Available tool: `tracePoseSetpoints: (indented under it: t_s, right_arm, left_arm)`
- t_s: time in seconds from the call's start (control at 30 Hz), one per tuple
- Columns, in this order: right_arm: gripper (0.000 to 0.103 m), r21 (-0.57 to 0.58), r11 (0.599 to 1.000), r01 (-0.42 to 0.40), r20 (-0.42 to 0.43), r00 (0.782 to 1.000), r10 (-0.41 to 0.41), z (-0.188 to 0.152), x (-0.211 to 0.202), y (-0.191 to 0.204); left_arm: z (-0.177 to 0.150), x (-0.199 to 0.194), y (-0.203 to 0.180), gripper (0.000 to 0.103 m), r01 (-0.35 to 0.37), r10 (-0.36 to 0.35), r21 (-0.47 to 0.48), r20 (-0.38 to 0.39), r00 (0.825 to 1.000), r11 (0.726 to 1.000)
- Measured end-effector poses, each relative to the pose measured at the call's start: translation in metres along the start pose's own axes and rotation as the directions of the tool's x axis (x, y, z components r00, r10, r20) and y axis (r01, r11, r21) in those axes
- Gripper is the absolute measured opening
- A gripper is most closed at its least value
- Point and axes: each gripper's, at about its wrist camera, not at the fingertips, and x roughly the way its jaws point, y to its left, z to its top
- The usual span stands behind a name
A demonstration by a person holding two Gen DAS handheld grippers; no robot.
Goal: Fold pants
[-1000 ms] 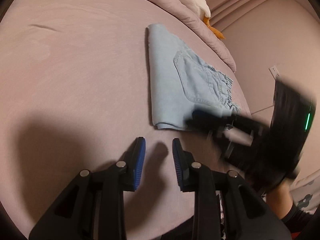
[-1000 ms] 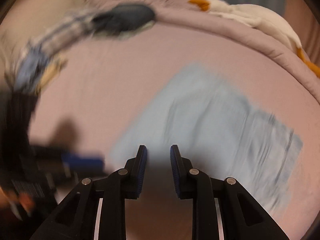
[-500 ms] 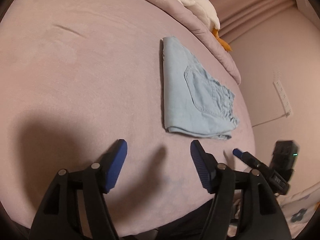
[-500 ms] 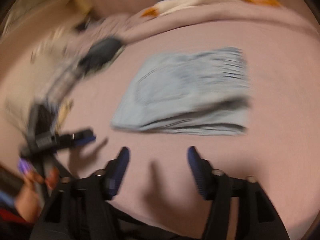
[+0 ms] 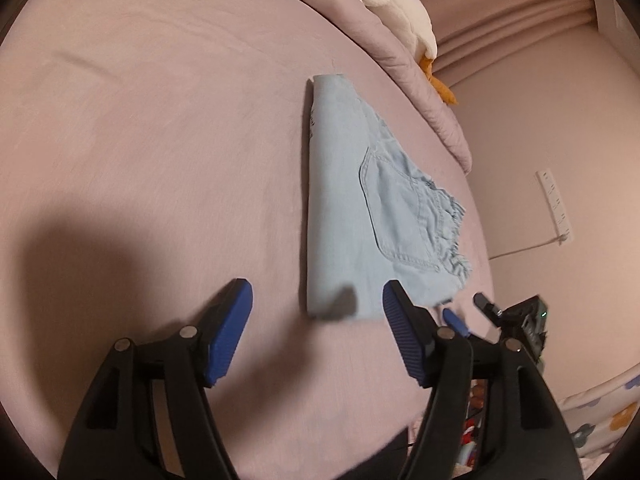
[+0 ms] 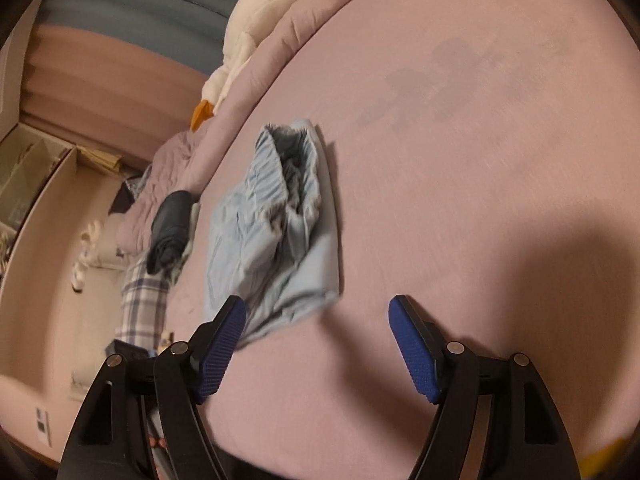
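Note:
The light blue denim pants (image 5: 360,208) lie folded into a compact bundle on the pink bed sheet (image 5: 160,140), back pocket up and frayed hems to the right. My left gripper (image 5: 316,312) is open and empty just short of the bundle's near edge. In the right wrist view the same pants (image 6: 276,232) show their open folded layers. My right gripper (image 6: 316,328) is open and empty beside the bundle's near corner. The right gripper's fingertips (image 5: 456,320) also show low right in the left wrist view.
A rolled pink duvet (image 5: 400,48) and a white plush goose (image 5: 400,4) lie along the bed's far edge. A dark folded garment (image 6: 172,228) and plaid cloth (image 6: 144,304) lie at the bed's edge. A wall with a power strip (image 5: 554,208) lies beyond the bed's right side.
Both grippers have opened wide. The right gripper has swung away from over the pants to the bed's edge. The left gripper has moved closer to the folded pants.

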Motion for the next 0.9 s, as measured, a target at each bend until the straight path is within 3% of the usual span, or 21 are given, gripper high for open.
tracePoseSetpoints:
  t_s: [0.2,0.5,0.9]
  right_arm:
    - [0.074,-0.007,1.0,-0.005,-0.008,1.0,0.005,0.025,0.026,0.013]
    - [0.074,-0.153,0.985,0.08,-0.029,0.996,-0.085,0.036,0.045,0.027]
    - [0.074,-0.297,0.947,0.125,-0.047,0.988,-0.145,0.044,0.064,0.04]
  left_arm:
    - [0.023,0.021,-0.008,0.068,-0.015,0.015,0.041,-0.012,1.0,0.999]
    - [0.042,0.043,-0.017,0.073,-0.035,0.038,0.102,-0.026,0.999,0.994]
    - [0.054,0.061,-0.029,0.075,-0.059,0.066,0.164,-0.039,0.997,0.985]
